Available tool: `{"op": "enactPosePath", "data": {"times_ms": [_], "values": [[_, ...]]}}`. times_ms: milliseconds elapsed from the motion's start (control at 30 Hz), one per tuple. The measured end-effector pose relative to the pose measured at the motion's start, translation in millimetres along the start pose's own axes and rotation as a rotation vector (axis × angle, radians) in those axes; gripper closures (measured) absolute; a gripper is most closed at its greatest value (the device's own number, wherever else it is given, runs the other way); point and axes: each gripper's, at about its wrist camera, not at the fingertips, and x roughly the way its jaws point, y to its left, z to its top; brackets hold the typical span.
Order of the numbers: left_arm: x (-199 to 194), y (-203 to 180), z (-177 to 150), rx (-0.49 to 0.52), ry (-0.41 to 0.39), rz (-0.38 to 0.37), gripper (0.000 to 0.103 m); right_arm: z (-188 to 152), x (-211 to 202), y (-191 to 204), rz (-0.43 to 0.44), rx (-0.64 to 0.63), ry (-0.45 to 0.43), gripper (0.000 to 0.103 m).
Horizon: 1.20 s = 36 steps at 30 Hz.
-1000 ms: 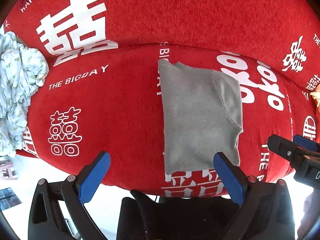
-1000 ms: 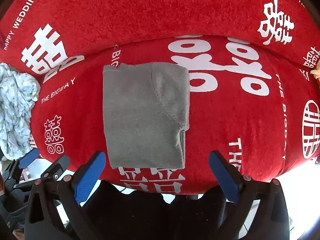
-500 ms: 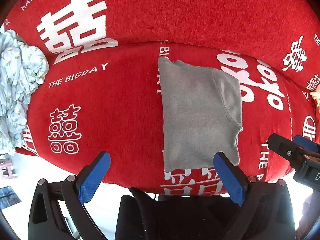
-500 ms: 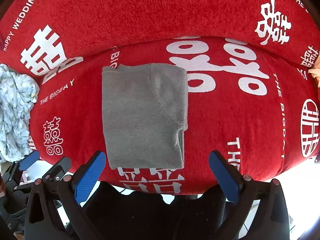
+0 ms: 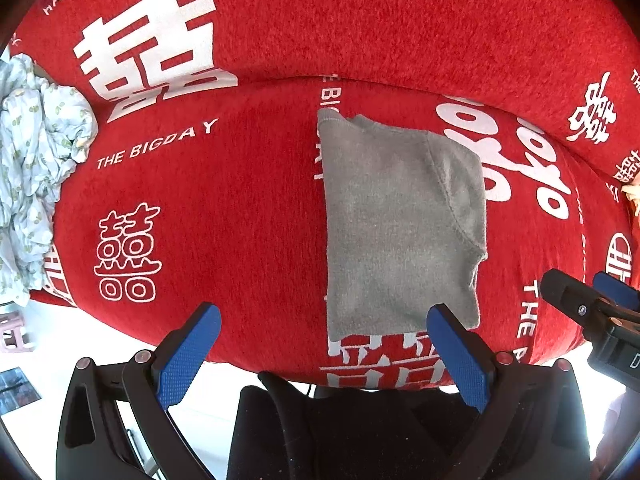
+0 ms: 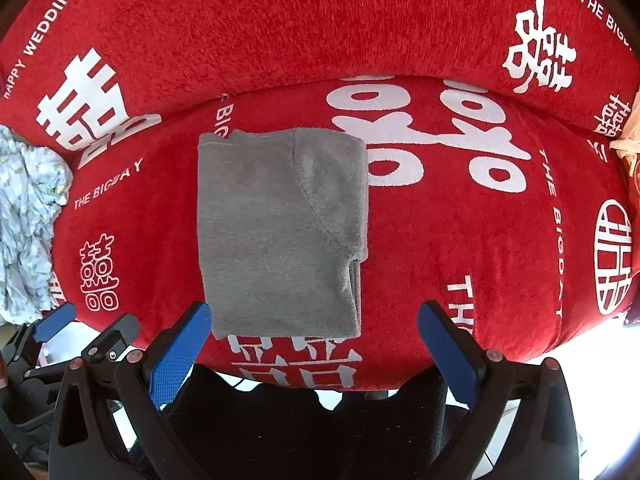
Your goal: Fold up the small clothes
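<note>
A small grey garment [image 5: 400, 224] [image 6: 280, 232] lies folded into a flat rectangle on the red sofa seat [image 5: 224, 216] [image 6: 472, 248], its near edge close to the seat's front. My left gripper [image 5: 324, 356] hangs open in front of the seat, holding nothing, with its right pad just over the garment's near right corner. My right gripper [image 6: 314, 354] is open too, empty, its left pad beside the garment's near left corner. Each gripper shows at the edge of the other's view.
A crumpled pale floral cloth [image 5: 36, 176] [image 6: 28, 224] is heaped at the seat's left end. The sofa backrest [image 5: 360, 24] rises behind. A black chair back [image 6: 312, 428] stands below the grippers. White floor shows on both sides.
Both grippers have drifted very slightly; the grey garment appears a touch lower and nearer in the views. Nothing was grasped or released.
</note>
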Motion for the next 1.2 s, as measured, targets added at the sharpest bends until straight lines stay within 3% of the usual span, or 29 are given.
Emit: {"op": "enactPosePath", "data": {"times_ms": [1200], "values": [[5.2,2.9,-0.4,-0.035,0.005,0.020,0.000,-0.4,4.2,0.4,-0.028,-0.011,0.004,0.000]]}}
